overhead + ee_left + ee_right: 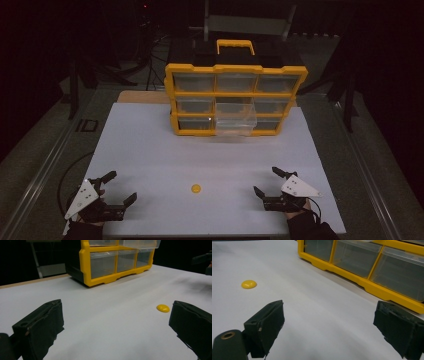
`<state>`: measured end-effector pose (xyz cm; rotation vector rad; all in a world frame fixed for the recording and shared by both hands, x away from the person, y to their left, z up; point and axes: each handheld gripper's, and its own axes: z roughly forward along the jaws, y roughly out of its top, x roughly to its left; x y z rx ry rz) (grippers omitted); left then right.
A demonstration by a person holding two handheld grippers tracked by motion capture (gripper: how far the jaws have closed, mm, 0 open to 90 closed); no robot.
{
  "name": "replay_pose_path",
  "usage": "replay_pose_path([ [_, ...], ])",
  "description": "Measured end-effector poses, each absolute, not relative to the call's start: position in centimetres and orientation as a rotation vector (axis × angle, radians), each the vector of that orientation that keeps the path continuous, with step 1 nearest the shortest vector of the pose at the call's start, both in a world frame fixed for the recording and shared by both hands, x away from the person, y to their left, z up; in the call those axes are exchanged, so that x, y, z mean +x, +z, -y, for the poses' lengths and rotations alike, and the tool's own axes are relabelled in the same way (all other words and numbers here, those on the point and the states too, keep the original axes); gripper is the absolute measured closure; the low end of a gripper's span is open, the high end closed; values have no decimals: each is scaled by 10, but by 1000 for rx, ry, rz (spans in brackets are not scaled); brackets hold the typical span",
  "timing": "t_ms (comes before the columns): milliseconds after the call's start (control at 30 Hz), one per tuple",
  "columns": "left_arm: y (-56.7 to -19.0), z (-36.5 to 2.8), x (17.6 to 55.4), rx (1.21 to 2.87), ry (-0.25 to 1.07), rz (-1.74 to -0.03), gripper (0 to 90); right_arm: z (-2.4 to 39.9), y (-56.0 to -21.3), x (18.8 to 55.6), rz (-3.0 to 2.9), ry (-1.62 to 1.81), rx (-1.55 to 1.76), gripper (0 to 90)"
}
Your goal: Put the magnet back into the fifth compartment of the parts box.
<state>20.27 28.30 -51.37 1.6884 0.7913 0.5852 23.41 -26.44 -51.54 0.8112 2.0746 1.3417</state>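
A small yellow disc lies on the white table near its front edge, midway between my two grippers. My left gripper rests at the front left, jaws wide open and nothing between them; in the left gripper view the disc lies ahead by the right jaw. At the front right my right gripper is open and bare too, and the disc sits far to its left. A yellow drawer organiser stands at the back with one clear middle drawer pulled out.
The organiser has a yellow carry handle on top and several clear drawers. A wide stretch of bare white surface separates it from the grippers. Dark stands and cables surround the table.
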Motion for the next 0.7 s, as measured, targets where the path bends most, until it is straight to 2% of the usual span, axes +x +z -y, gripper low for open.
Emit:
replay_pose_path([
  [300,-513,-282,203,1693,627,-802,2,263,-516,234,-2076,1332,818,95],
  [700,-515,-281,204,1704,612,-807,1,262,-518,234,-2083,1318,826,95],
])
